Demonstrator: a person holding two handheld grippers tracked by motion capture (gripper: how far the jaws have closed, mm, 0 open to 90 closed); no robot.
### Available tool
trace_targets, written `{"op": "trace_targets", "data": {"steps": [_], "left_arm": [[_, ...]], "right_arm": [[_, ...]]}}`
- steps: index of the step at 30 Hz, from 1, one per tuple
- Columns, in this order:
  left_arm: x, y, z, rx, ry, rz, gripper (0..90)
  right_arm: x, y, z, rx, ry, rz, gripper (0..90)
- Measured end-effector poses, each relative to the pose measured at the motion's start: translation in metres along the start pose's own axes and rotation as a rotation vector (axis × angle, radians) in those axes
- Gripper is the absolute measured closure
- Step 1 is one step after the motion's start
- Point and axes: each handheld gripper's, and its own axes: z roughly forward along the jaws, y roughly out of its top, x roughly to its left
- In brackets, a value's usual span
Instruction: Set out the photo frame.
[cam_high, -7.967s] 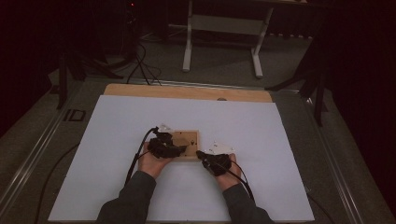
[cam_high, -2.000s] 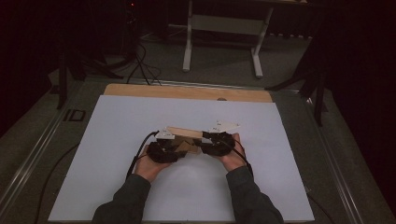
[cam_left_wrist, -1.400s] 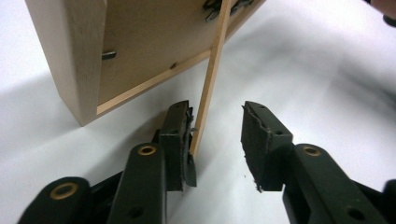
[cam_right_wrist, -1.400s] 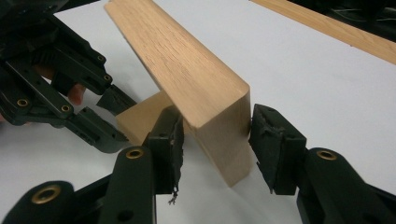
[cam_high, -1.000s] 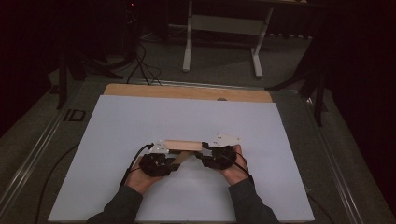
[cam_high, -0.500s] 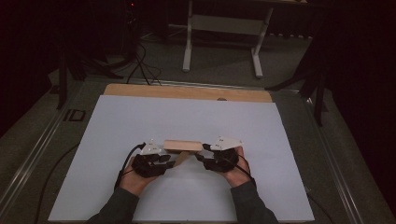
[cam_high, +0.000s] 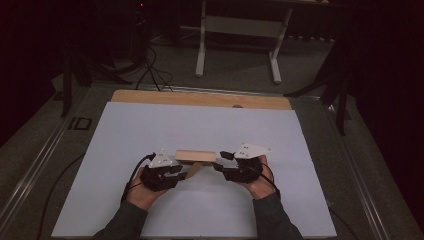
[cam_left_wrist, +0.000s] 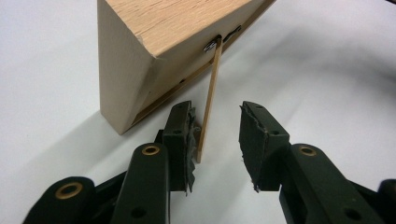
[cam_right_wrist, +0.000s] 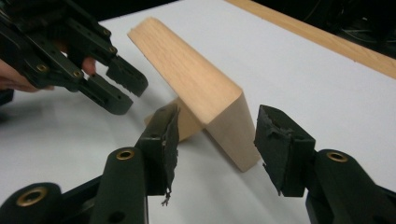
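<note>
A light wooden frame (cam_high: 195, 155) stands tilted on the white sheet, propped by a thin wooden strut (cam_left_wrist: 210, 93) hinged to its back. My left gripper (cam_high: 182, 170) is at the frame's left end. In the left gripper view the left gripper (cam_left_wrist: 217, 133) is open, with the strut between its jaws against one pad and the frame (cam_left_wrist: 154, 42) just beyond. My right gripper (cam_high: 220, 162) is at the frame's right end. Its jaws have just been opening. The right gripper (cam_right_wrist: 215, 140) straddles the frame's end (cam_right_wrist: 196, 79) without pressing on it. The left gripper (cam_right_wrist: 116, 88) hovers behind.
The white sheet (cam_high: 200, 125) covers most of the table, and a wooden strip (cam_high: 200, 98) shows along its far edge. Cables trail from both grippers. Beyond the table are a grey metal stand (cam_high: 240, 30) and dark tripod legs on the floor.
Eight seconds ago the frame lay flat under both grippers; two seconds ago it was held up between them. Now it rests tilted on its strut, both hands a little nearer the person.
</note>
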Motion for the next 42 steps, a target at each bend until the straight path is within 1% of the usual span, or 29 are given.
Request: {"op": "trace_targets", "data": {"steps": [2,6,9,12,14,16,18,20,22,23,26,27,28,30,31,32,34,37,38,39,42], "left_arm": [[-0.001,0.001,-0.001,-0.003,0.004,0.002,65.2],[-0.001,0.001,-0.001,-0.002,0.006,0.009,66.7],[-0.002,0.002,-0.002,-0.004,0.002,0.009,68.6],[-0.002,0.003,-0.002,-0.005,0.000,0.011,70.0],[-0.003,0.003,-0.002,-0.006,0.003,0.019,72.0],[-0.003,0.003,-0.003,-0.008,0.004,0.019,74.7],[-0.003,0.004,-0.003,-0.013,0.000,0.025,76.5],[-0.005,0.005,-0.003,-0.016,-0.001,0.026,78.9],[-0.005,0.005,-0.002,-0.011,0.010,0.038,82.4],[-0.005,0.006,-0.002,-0.014,0.016,0.038,84.2],[-0.005,0.007,-0.003,-0.027,0.038,0.034,89.1],[-0.005,0.007,-0.003,-0.027,0.038,0.034,89.5],[-0.004,0.008,-0.004,-0.035,0.049,0.032,89.6],[-0.004,0.009,-0.005,-0.044,0.056,0.026,89.7],[-0.004,0.009,-0.005,-0.044,0.056,0.026,89.7],[-0.003,0.010,-0.006,-0.048,0.061,0.022,89.7],[-0.003,0.011,-0.005,-0.050,0.064,0.018,89.7],[-0.002,0.012,-0.004,-0.053,0.065,0.015,89.7],[-0.001,0.012,-0.004,-0.054,0.066,0.013,89.7],[-0.002,0.013,-0.003,-0.056,0.070,0.010,89.7],[0.000,0.014,-0.003,-0.060,0.076,0.005,89.8]], "right_arm": [[-0.001,0.001,-0.003,-0.013,0.011,0.010,50.3],[0.000,0.004,-0.006,-0.034,0.020,0.002,53.0],[-0.002,0.006,-0.010,-0.069,0.026,0.014,57.8],[-0.004,0.006,-0.015,-0.119,0.007,0.040,63.0],[-0.007,0.006,-0.016,-0.145,-0.035,0.071,68.4],[-0.011,0.005,-0.014,-0.165,-0.052,0.104,73.9],[-0.013,0.004,-0.010,-0.163,-0.073,0.121,79.0],[-0.014,0.004,-0.004,-0.156,-0.080,0.131,84.0],[-0.015,0.003,0.004,-0.142,-0.086,0.151,88.7],[-0.017,0.003,0.007,-0.137,-0.085,0.160,89.5],[-0.018,0.002,0.018,-0.118,-0.076,0.174,89.7],[-0.018,0.002,0.021,-0.109,-0.076,0.174,89.7],[-0.018,0.002,0.023,-0.105,-0.073,0.178,89.8],[-0.018,0.001,0.027,-0.097,-0.073,0.180,89.8],[-0.018,0.001,0.027,-0.097,-0.073,0.180,89.8],[-0.020,0.000,0.027,-0.098,-0.063,0.199,89.7],[-0.022,-0.001,0.027,-0.101,-0.057,0.211,89.7],[-0.023,-0.002,0.027,-0.103,-0.061,0.213,89.7],[-0.024,-0.002,0.028,-0.106,-0.062,0.224,89.6],[-0.024,-0.002,0.028,-0.106,-0.062,0.224,89.6],[-0.024,-0.003,0.032,-0.100,-0.047,0.234,89.6]]}}
